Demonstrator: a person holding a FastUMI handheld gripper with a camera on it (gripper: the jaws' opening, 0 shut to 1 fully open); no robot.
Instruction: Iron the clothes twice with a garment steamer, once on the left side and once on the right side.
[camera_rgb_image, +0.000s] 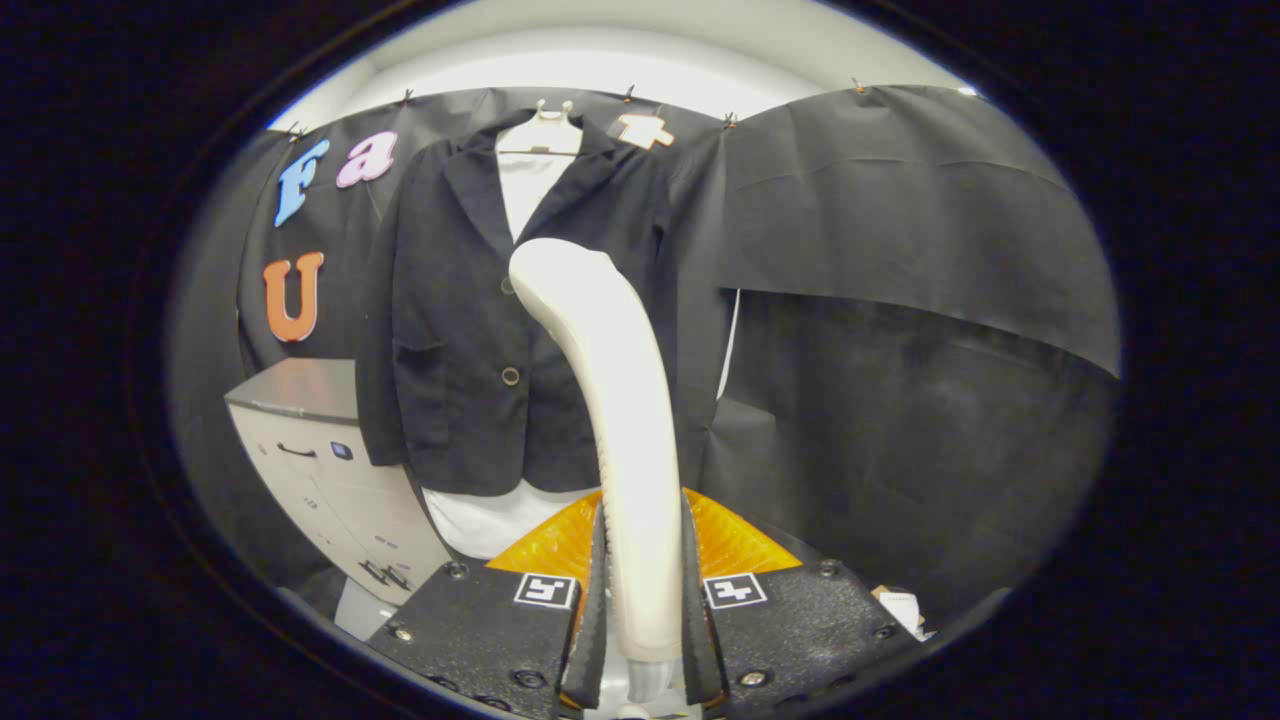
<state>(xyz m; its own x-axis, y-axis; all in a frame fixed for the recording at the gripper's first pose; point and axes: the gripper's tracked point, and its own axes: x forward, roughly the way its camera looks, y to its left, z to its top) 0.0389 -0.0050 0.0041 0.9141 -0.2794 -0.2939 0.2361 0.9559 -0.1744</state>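
A dark blazer (470, 330) over a white shirt (525, 180) hangs on a hanger against the booth's black wall, straight ahead. My gripper (640, 600) is shut on the handle of a white garment steamer (610, 400), both fingers pressing its sides. The steamer rises upright from between the fingers, its curved head pointing away from me at the blazer's front, about level with the upper button. I cannot tell how far the head is from the fabric. The white shirt hem (500, 520) shows below the blazer.
A pale cabinet (320, 460) with drawers stands low to the left of the blazer. A black cloth (900, 300) drapes the wall to the right of the garment. A small white object (900, 605) lies low to the right beyond the fingers.
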